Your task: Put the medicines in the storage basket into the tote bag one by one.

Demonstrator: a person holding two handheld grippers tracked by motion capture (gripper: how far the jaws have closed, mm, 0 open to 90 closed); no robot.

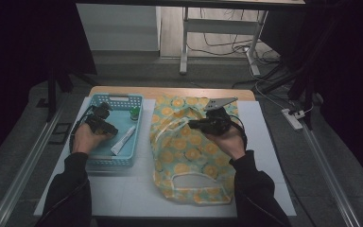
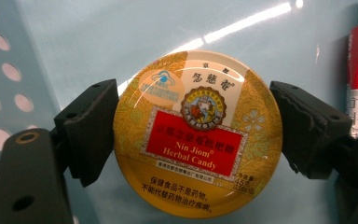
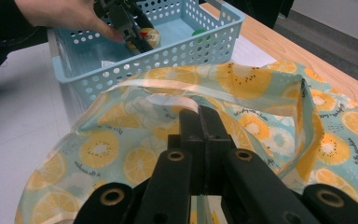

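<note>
Since the candy tin (image 2: 193, 133) lying flat on the blue basket (image 1: 92, 161) floor is rigid, light and glossy, its rim looks slip-prone; grip across the widest diameter. Left gripper (image 2: 193, 135) jaws bracket it, contact seemingly not yet firm. Right gripper (image 3: 199, 122) is clamped on the fruit-print bag (image 3: 242, 84) handle.

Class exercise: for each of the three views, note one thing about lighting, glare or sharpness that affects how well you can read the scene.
High view: dim, with black room edges and soft detail in the blue basket. Left gripper view: sharp close-up of the candy tin, white glare streaks on the basket floor. Right gripper view: printed bag evenly lit, the near right gripper soft.
</note>
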